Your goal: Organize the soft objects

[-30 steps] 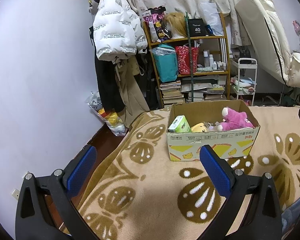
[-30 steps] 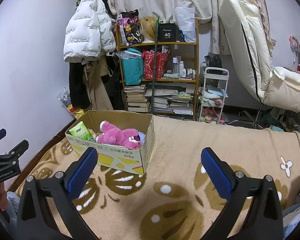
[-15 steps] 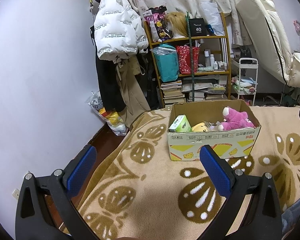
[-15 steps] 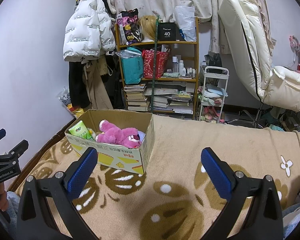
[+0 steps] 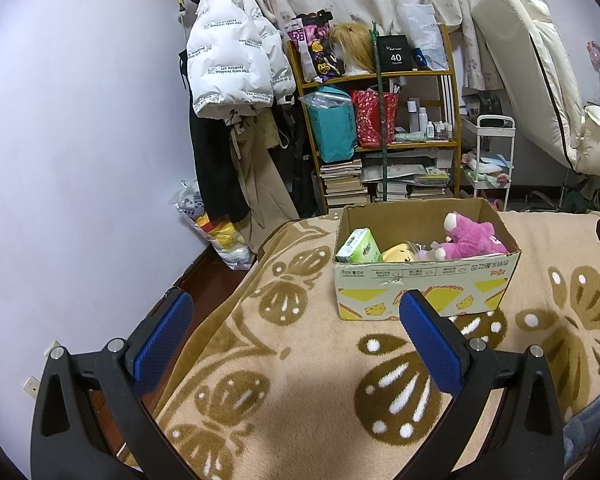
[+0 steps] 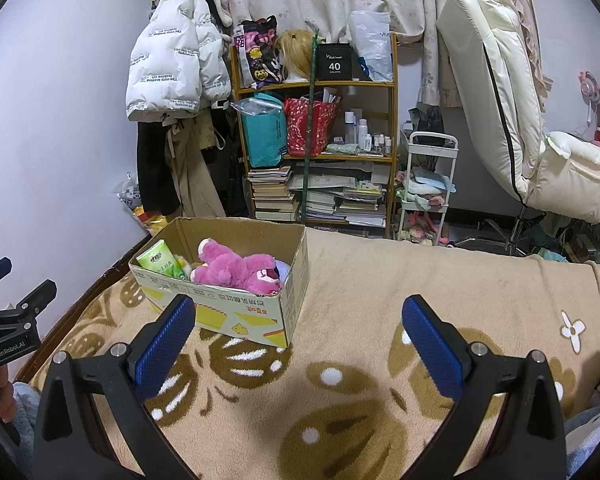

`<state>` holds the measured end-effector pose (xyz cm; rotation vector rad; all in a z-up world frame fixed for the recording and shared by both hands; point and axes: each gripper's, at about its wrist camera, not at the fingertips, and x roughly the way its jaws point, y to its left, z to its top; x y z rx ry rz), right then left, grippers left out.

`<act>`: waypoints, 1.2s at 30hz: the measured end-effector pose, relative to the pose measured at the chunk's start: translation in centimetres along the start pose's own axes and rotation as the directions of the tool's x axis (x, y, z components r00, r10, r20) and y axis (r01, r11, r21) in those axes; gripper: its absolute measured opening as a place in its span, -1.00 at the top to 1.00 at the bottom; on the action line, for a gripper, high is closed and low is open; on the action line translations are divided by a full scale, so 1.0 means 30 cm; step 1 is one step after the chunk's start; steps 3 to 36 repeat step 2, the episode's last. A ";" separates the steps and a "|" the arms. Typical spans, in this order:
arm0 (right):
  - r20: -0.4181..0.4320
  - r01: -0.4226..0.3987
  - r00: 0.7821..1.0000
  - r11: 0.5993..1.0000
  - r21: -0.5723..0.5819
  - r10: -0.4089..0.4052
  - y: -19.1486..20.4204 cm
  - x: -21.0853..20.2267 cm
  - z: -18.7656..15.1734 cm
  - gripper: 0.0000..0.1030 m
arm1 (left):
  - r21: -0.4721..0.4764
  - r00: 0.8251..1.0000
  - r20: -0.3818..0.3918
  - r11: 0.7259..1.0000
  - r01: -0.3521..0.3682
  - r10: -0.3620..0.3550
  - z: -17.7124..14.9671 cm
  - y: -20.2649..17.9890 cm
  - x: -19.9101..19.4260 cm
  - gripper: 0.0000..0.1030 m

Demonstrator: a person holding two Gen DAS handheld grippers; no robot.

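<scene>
Nothing moved; yellow plush (image 5: 396,253) left-view only

Home bedroom: blanketed bed (image 6: 380,280), hung jackets (image 6: 172,68), cluttered bookshelf (image 6: 316,152).

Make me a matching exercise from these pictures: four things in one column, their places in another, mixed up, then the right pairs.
Things:
1. pink plush bear
2. white puffer jacket
3. teal bag
4. stacked books

Places:
A. bottom of the wooden shelf
B. hanging by the wall, left of the shelf
C. inside the cardboard box on the blanket
D. middle level of the shelf, beside the red bag

Pairs: 1-C, 2-B, 3-D, 4-A
</scene>
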<state>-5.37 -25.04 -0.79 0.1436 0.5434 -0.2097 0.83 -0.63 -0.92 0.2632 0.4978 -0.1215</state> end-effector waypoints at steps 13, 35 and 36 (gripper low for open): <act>-0.001 0.001 1.000 1.000 -0.001 -0.001 0.000 0.001 -0.001 -1.00 | 0.003 1.000 -0.004 1.000 0.004 -0.003 -0.003 -0.003 0.001 -0.97; -0.001 0.001 1.000 1.000 -0.001 -0.001 0.000 0.001 -0.001 -1.00 | 0.003 1.000 -0.004 1.000 0.004 -0.003 -0.003 -0.003 0.001 -0.97; -0.001 0.001 1.000 1.000 -0.001 -0.001 0.000 0.001 -0.001 -1.00 | 0.003 1.000 -0.004 1.000 0.004 -0.003 -0.003 -0.003 0.001 -0.97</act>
